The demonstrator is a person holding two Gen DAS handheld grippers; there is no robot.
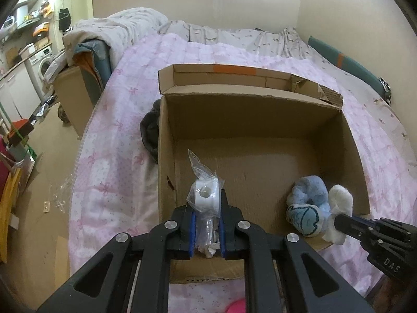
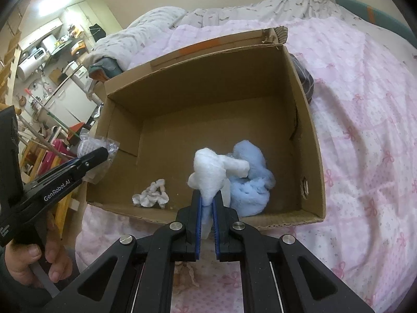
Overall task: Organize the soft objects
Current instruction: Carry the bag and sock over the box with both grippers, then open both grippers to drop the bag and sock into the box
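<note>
An open cardboard box (image 1: 166, 140) (image 2: 310, 135) lies on the pink bed. My left gripper (image 1: 207, 208) is shut on a clear plastic bag holding a white soft roll (image 1: 207, 195), just over the box's near-left wall; it also shows in the right wrist view (image 2: 96, 146). My right gripper (image 2: 207, 198) (image 1: 338, 221) is shut on the white part (image 2: 208, 174) of a blue and white plush toy (image 2: 250, 172) (image 1: 310, 195), inside the box's near-right corner. A small crumpled white cloth (image 2: 152, 195) lies on the box floor.
A dark grey soft item (image 1: 149, 133) lies on the bed against the box's outer wall. Crumpled grey bedding (image 1: 125, 31) is piled at the bed's far end. The floor and kitchen clutter (image 1: 23, 60) are to the left.
</note>
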